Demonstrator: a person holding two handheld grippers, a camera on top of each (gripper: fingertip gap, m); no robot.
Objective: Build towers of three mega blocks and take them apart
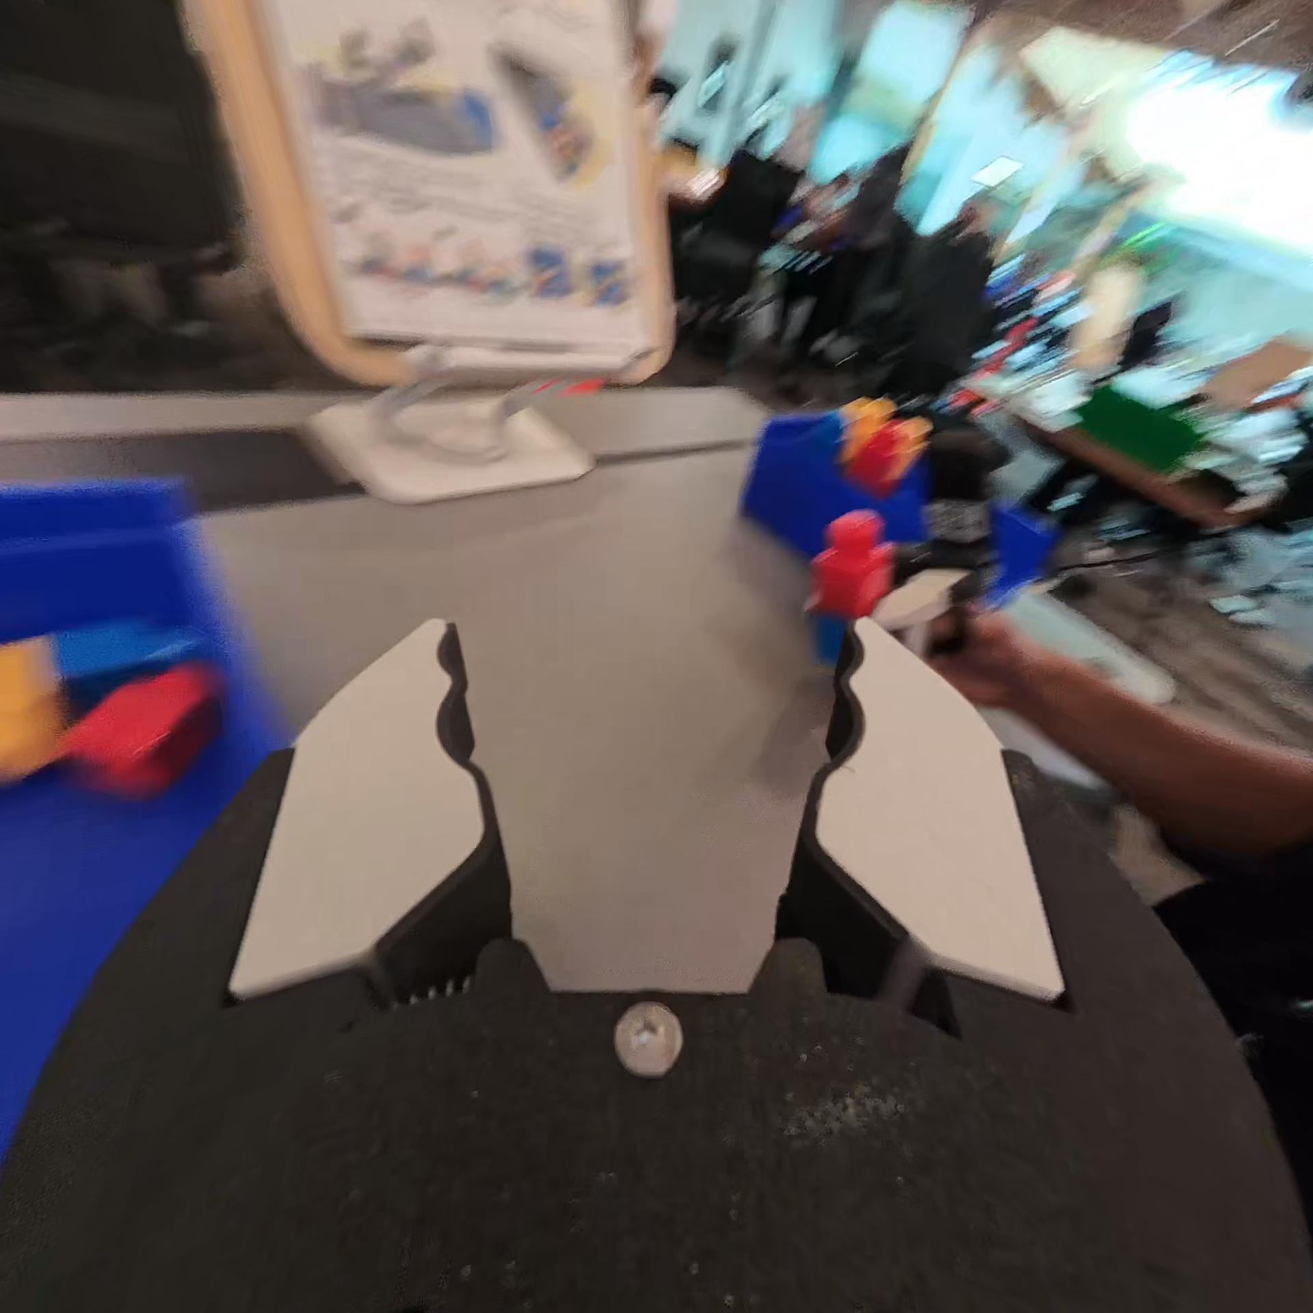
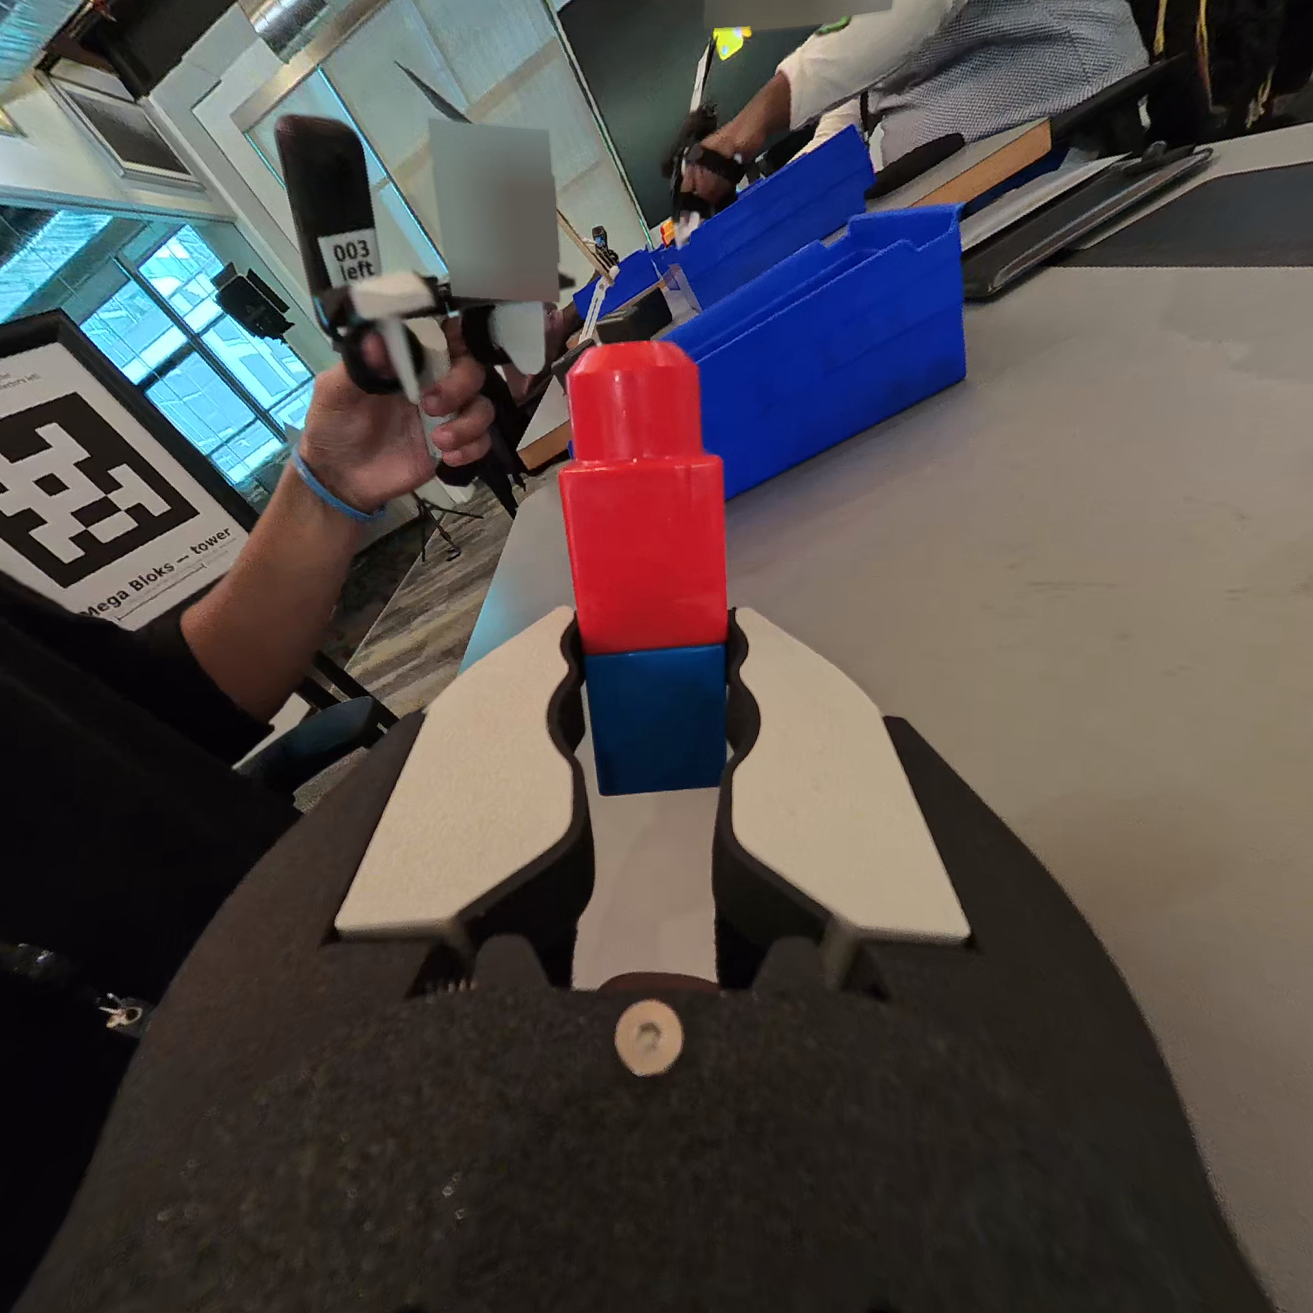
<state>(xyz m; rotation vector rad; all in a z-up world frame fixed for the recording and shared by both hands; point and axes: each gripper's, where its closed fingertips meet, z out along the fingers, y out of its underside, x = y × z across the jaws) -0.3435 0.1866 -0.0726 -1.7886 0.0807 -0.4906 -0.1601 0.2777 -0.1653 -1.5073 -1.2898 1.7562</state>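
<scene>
The right gripper (image 2: 655,700) was clamped on the blue plastic bottom block (image 2: 654,717) carrying a red plastic block (image 2: 643,533), while the left gripper (image 1: 650,710) was wide open and empty, so I judged the tower still lacked one block.

Grey tabletop (image 2: 1066,568) runs wide and bare, its edge dropping off to patterned carpet (image 2: 419,625) below. Tall glass windows (image 2: 213,334) with dark frames let in cool daylight on the left of the right wrist view; pale wall panels (image 2: 369,92) rise beside them. A dark board (image 2: 625,92) stands farther back. From the left wrist view, everything is blurred: a wood-framed poster stand (image 1: 469,185) on a white base, bright glare (image 1: 1222,135) beyond.
</scene>
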